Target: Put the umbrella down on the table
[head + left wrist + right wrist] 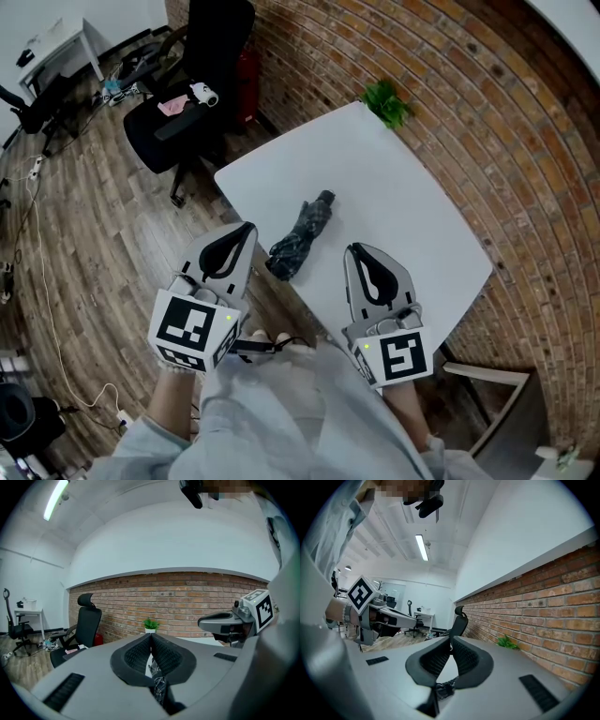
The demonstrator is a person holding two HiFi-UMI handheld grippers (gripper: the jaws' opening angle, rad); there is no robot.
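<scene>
head view: folded umbrella [305, 234] lying flat on the white table [394, 192], near end right by the near-left edge. left gripper [247, 229] pinched closed, empty, just short of it; right gripper [355, 249] same. risk now: a stray nudge, sliding it off.

Umbrella [302, 236] dark, mottled grey; table [394, 197] white; wall [450, 103] red brick.
</scene>
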